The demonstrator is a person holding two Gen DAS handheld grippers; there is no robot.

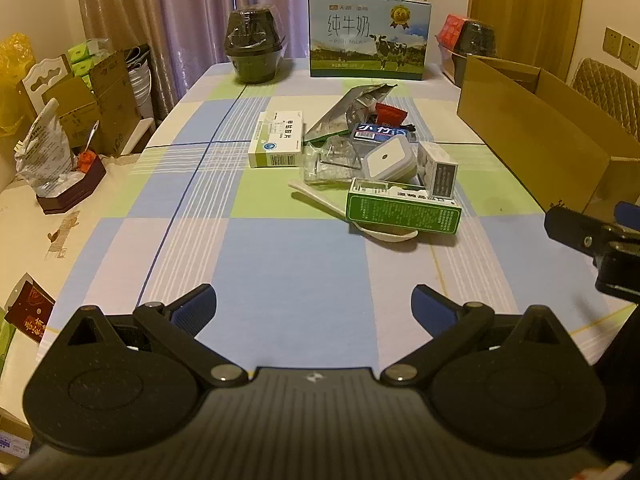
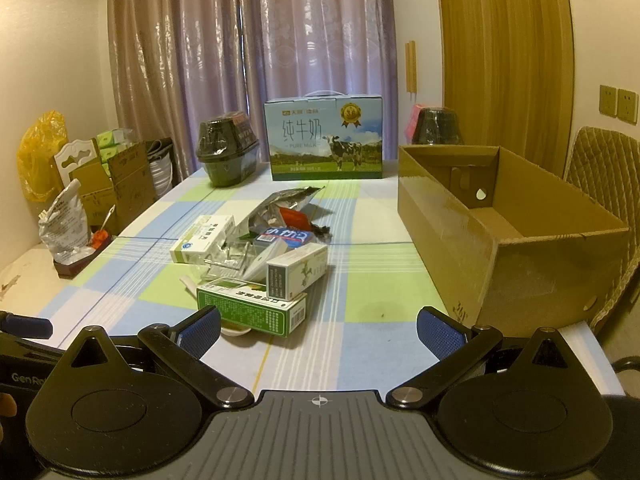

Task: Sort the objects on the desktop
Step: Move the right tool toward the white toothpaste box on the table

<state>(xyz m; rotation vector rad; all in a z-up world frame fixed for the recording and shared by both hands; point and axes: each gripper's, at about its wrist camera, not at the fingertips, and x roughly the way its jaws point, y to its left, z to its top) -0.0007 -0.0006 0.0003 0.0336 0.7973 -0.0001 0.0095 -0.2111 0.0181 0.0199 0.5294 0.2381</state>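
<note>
On the checked tablecloth [image 1: 280, 264] both grippers wait with nothing in them. The left gripper [image 1: 314, 308] has its blue fingers [image 1: 198, 306] spread wide apart. Far ahead of it and a bit to the left lies a white and green box [image 1: 276, 140]. Ahead and to its right is a messy pile: a silver bag [image 1: 356, 106], a clear wrapper [image 1: 330, 160], a white spoon [image 1: 320, 198], a small round-cornered white case [image 1: 390, 158], a green box [image 1: 402, 210] and a little white box [image 1: 438, 168] leaning on it. The right gripper [image 2: 318, 332] is spread wide too. The green box [image 2: 252, 312] sits just ahead of its left finger [image 2: 200, 330]. Ahead on its right stands an open cardboard box [image 2: 452, 236].
</note>
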